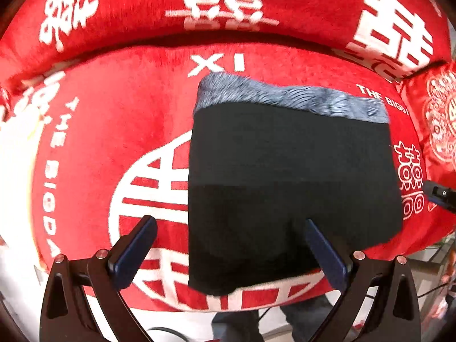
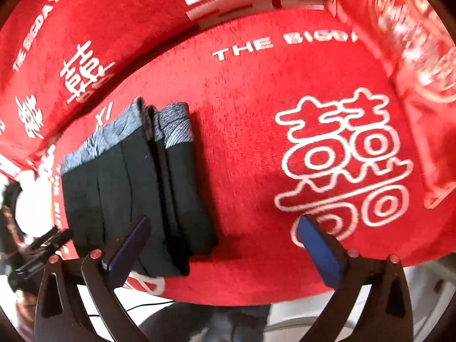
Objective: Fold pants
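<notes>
L gripper [image 1: 228, 252]: I'm holding it pointing down over the seat, jaws standing wide apart, nothing between the pads. L pad is hanging over the white print, R pad over the black cloth w/o visibly touching.
R gripper [image 2: 226, 245]: I'm holding it jaws spread wide too, empty. L finger is sitting over the pants' near corner, R finger over bare red fabric & white outline print.
Pants [image 1: 290, 188]: lying folded into a compact black rectangle on the red seat cushion [image 1: 119, 119], grey fuzzy lining showing along the far edge. In the R view the pile [image 2: 136, 188] is showing several stacked layers along its side.
Near edge: cushion front is curving off just past the pants' near hem; below it pale floor & a thin cable [image 2: 148, 305].
Open room: plenty of bare red seat to the R of the pants in the R view; less on the L, where the seat edge is running close.
Far edge: red backrest [image 1: 228, 5] w/ white characters is rising right behind the fuzzy band. A patterned red pillow [image 1: 439, 119] is sitting at the R end.
Cut off / unclear: other gripper's tip is only poking in at each frame edge. Dark blurred shape under the cushion front, prob. my legs, can't tell. Pillow pattern is blurring out.
</notes>
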